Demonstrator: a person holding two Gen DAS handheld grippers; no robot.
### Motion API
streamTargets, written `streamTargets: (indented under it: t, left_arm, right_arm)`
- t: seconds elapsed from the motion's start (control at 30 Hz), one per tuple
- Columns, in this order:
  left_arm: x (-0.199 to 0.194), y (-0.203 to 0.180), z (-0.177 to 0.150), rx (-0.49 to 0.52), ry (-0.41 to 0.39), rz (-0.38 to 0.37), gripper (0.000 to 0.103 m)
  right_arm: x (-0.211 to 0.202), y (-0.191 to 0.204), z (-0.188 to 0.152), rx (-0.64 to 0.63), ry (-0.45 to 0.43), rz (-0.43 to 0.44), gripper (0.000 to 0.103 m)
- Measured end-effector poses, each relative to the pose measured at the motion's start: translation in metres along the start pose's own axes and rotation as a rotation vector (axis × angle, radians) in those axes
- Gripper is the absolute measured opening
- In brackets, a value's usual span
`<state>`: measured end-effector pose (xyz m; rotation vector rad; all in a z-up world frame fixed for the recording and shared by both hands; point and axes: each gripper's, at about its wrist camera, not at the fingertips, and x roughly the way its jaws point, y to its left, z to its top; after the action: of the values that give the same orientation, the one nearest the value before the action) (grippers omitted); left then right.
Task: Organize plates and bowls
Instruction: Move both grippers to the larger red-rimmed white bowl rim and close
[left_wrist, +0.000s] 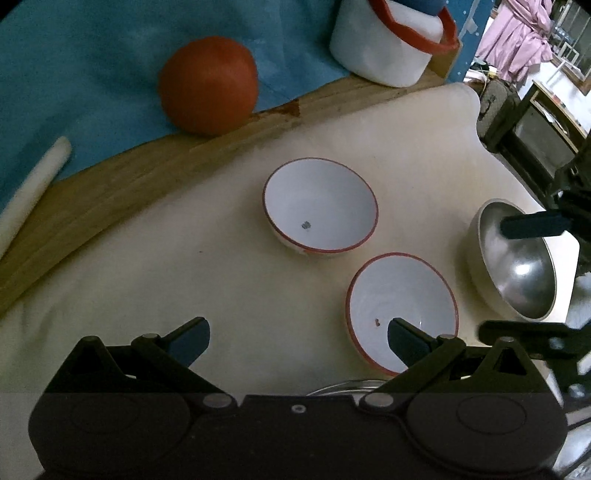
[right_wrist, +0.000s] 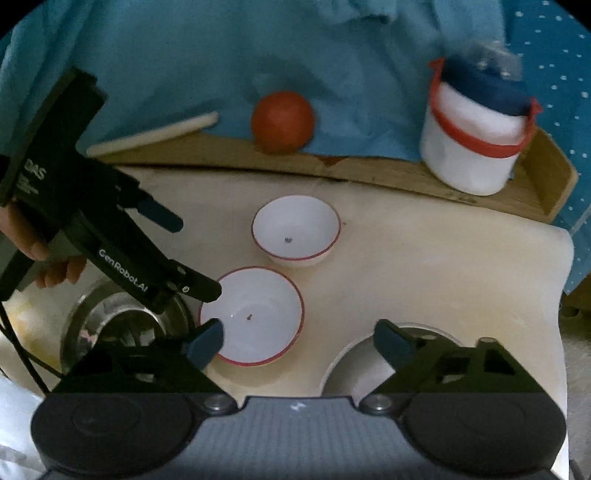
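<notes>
Left gripper (left_wrist: 298, 339) hangs over the cream counter (left_wrist: 184, 266), jaws spread wide, nothing between them; its right pad sits in front of the near red-rimmed bowl (left_wrist: 402, 306). From the right wrist view the same left gripper (right_wrist: 192, 258) comes in from the left, a hand (right_wrist: 40, 254) wrapped round its black body, one finger over the rim of the near red-rimmed bowl (right_wrist: 255, 314). Right gripper (right_wrist: 297, 341) is also spread wide and empty, tilted down at the counter (right_wrist: 424, 266); in the left wrist view the right gripper (left_wrist: 513, 273) comes in at the right edge, one dark pad reaching over the steel bowl (left_wrist: 517, 266). That steel bowl (right_wrist: 354, 365) lies under the right gripper's right finger, only partly seen. A second metal bowl (right_wrist: 122, 321) sits at lower left under the left gripper, just beside the near bowl. Far red-rimmed bowl (left_wrist: 320, 205), same one (right_wrist: 295, 230), stands upright past the near one, close but apart, both open side up and empty apart from a small dark speck. Beyond the bowls a wooden ledge (left_wrist: 122, 177) runs along the counter's back edge, with an orange ball (left_wrist: 208, 85), a white rod (left_wrist: 33, 181) and a white container with a red handle (left_wrist: 391, 44) along it, against blue cloth (left_wrist: 92, 62).
</notes>
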<state>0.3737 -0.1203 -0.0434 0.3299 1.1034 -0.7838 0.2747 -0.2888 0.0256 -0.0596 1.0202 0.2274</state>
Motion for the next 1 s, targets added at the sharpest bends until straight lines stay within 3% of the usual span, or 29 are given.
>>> streamTargets:
  t: [0.3, 0.43, 0.6, 0.87, 1.0]
  left_arm:
    - [0.004, -0.005, -0.003, -0.005, 0.005, -0.042, 0.087]
    - [0.006, -0.008, -0.002, -0.012, 0.005, -0.060, 0.075]
    - [0.010, -0.007, -0.002, -0.035, 0.023, -0.075, 0.050]
    - [0.013, -0.007, -0.003, -0.064, 0.051, -0.107, 0.037]
    - [0.014, -0.008, -0.003, -0.079, 0.050, -0.127, 0.022]
  right_arm:
    - [0.024, 0.016, 0.008, -0.095, 0.070, -0.043, 0.061]
    - [0.032, 0.016, 0.009, -0.105, 0.096, -0.047, 0.058]
    - [0.041, 0.016, 0.010, -0.110, 0.115, -0.050, 0.046]
    - [0.050, 0.017, 0.010, -0.108, 0.141, -0.053, 0.023]
    - [0.055, 0.017, 0.009, -0.101, 0.144, -0.042, 0.016]
